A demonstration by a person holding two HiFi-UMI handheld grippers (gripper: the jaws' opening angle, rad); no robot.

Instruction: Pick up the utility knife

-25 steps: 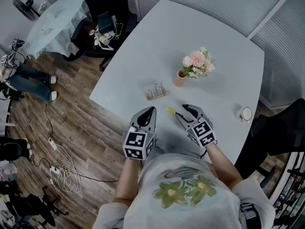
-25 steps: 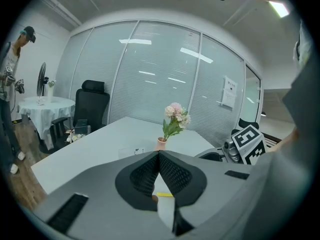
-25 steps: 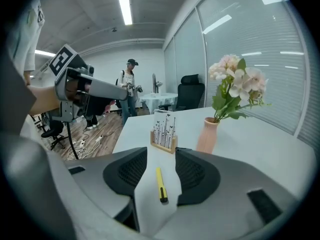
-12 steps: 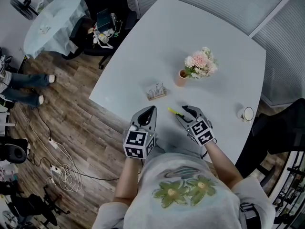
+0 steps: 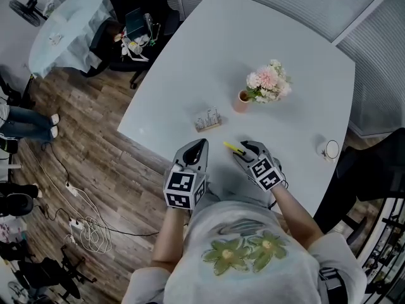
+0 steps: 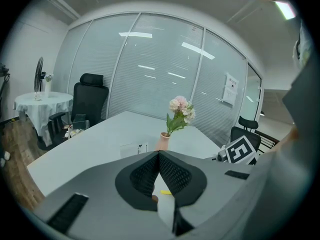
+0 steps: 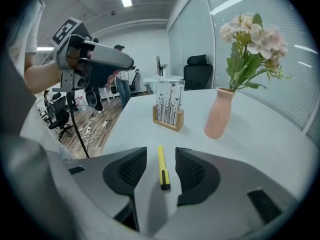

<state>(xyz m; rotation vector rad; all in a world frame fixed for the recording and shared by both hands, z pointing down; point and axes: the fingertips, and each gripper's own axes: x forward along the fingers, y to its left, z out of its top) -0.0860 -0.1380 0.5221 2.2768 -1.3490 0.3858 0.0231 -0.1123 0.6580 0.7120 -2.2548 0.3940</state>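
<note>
Right gripper view has the right tool [image 7: 161,155] low over the white worktop [image 7: 195,139]. Its jaws are a modest way apart, with the utility knife [image 7: 162,168] lying flat between them. A gap shows on each side of the knife, so neither pad touches it. The knife's dark end sits nearest the camera, between the pads, and its slim yellow body runs forward past the jaw tips. Beyond it stands a small wooden card holder [image 7: 169,112], with a pink vase [image 7: 220,113] of flowers [image 7: 255,36] just to its right. The left tool [image 7: 95,59] hangs higher at the upper left.

Left gripper view shows the left tool [image 6: 159,154] with its jaws pressed together and nothing between them. A bit of the yellow knife [image 6: 165,192] shows below them, and the vase [image 6: 162,141] stands past the tips. Farther off, a black office chair [image 6: 90,100] and a cloth-covered round table [image 6: 34,104] stand before a glass wall.

Head view puts both tools by the worktop's [image 5: 209,56] near edge, the left tool [image 5: 198,149] and right tool [image 5: 243,148] side by side. The knife [image 5: 231,147] lies between them, at the right tool's tips. The card holder [image 5: 207,120] and vase [image 5: 240,101] lie beyond, and a small round cup [image 5: 328,149] sits well apart at the right.
</note>
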